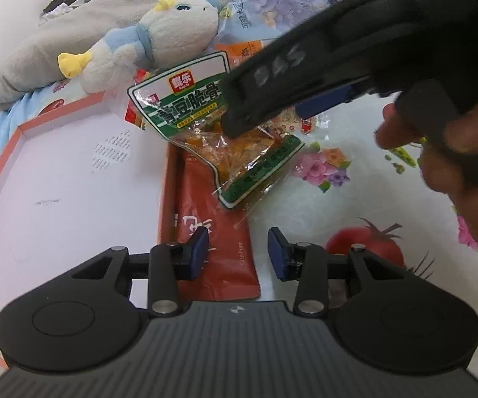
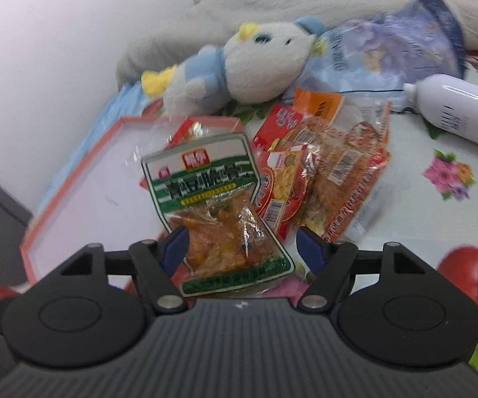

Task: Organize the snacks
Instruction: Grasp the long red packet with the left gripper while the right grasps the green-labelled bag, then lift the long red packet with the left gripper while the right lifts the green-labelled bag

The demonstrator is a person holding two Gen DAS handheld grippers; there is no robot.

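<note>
- Your right gripper (image 2: 242, 248) has the green-label snack pouch (image 2: 219, 212) sitting between its blue pads, low in the right wrist view. The pads stand apart on either side of it; I see no pinch, so call it loose between the tongs, not clamped.
- From the left wrist view that same pouch hangs at frame centre, tilted, over the right-hand rim of the pink-edged box (image 1: 3, 172). Whether its lower corner touches the red sachet (image 1: 219, 248) below, you cannot tell.
- Your left gripper (image 1: 239, 252) is parted with nothing between the pads; the red sachet lies under it on the cloth, its left edge against the box wall or over it – hard to say which.
- Progress, as I judge it: early. The box floor looks bare white across everything visible, so no snack is sorted in yet.
- Still waiting: the red and orange snack packets (image 2: 322, 165) heaped at centre right, and the blue bag (image 2: 394, 46) behind the plush toy (image 2: 239, 69).
- Hard to read: the right gripper's body and your hand (image 1: 454, 152) blot out the upper right of the left view, hiding the packet pile there. The far corner of the box is lost behind the pouch.
- The white bottle (image 2: 454, 112) is cut off at the right edge; motion blur smears most labels.
</note>
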